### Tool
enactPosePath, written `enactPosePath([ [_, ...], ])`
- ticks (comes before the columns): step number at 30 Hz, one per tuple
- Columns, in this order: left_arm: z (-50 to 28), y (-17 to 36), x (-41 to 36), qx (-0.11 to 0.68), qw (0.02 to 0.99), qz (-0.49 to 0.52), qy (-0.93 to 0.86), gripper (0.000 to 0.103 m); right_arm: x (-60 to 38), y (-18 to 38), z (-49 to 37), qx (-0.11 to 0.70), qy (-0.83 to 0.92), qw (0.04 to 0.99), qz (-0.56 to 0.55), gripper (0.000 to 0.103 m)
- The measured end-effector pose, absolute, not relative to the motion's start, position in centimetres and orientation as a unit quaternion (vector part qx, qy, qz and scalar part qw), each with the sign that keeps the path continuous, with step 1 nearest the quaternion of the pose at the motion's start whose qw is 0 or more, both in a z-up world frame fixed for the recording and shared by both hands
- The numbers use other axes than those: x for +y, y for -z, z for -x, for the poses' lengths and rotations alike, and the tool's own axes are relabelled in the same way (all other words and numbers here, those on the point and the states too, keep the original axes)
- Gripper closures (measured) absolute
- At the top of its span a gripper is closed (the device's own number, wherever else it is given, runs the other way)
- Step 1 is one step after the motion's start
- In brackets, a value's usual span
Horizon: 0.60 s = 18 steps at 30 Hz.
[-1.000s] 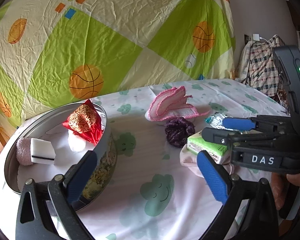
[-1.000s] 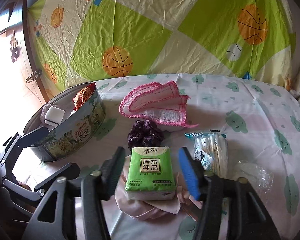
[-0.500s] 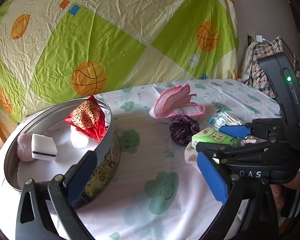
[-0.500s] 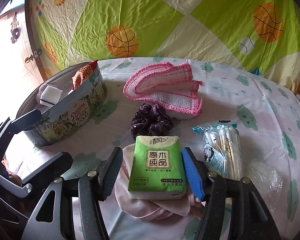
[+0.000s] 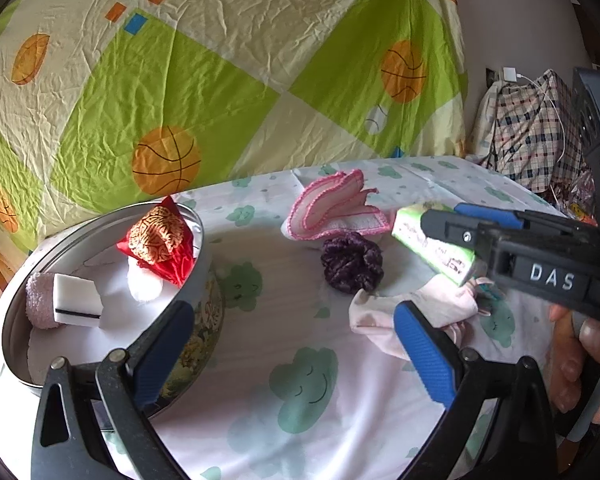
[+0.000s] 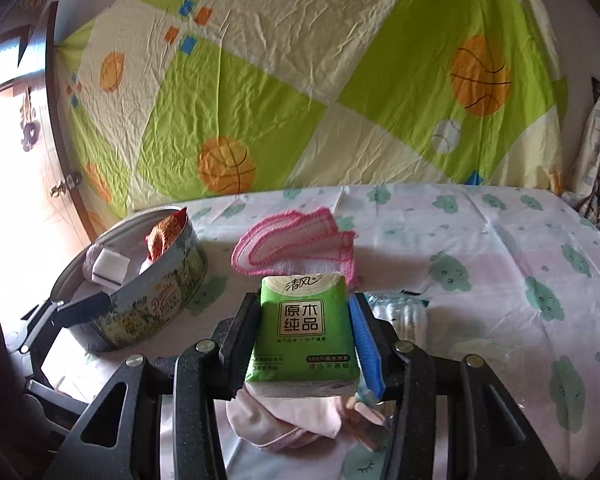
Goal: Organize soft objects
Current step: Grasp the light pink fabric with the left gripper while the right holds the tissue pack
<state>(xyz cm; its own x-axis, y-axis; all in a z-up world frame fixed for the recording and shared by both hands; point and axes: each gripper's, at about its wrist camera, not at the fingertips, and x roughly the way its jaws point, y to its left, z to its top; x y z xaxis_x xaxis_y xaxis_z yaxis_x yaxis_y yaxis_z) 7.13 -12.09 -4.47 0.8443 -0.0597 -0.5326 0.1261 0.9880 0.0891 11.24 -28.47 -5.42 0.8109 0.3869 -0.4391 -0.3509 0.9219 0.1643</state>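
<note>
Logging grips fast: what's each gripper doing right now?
Left gripper: open, holding nothing.
Right gripper: jaws just closed, shut on the green tissue pack, lifted off the table.

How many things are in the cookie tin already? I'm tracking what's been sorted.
4 show in the cookie tin: a red-and-gold pouch at the far rim, a white puff below it, a white sponge and a pink fuzzy piece at left. More may be hidden.

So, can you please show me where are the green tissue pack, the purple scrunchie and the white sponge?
green tissue pack (image 6: pixel 302 330): right wrist view, middle of its printed front.
purple scrunchie (image 5: pixel 352 262): left wrist view, centre of its folds.
white sponge (image 5: pixel 77 299): left wrist view, its white top face, inside the tin.
</note>
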Motion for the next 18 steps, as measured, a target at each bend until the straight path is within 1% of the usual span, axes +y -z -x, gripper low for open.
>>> enactPosePath([
  [3, -7.5, 4.3, -13.0, 0.276, 0.957, -0.057, 0.071, 0.001, -29.5, 4.7, -10.8, 0.211, -0.163, 0.963, -0.041, 0.055],
  [5, -8.0, 4.3, -13.7, 0.282, 0.953, -0.048, 0.097, 0.001, -29.8, 4.7, -10.8, 0.208, -0.145, 0.967, -0.035, 0.055],
  [11, -10.9, 5.4, -15.5, 0.339, 0.930, -0.025, 0.140, 0.001, -31.4, 4.9, -11.0, 0.198, -0.118, 0.972, -0.053, 0.055],
  [18, -12.3, 6.7, -17.9, 0.386, 0.907, -0.046, 0.162, 0.002, -31.9, 4.8, -10.8, 0.194, -0.118, 0.972, -0.062, 0.055],
])
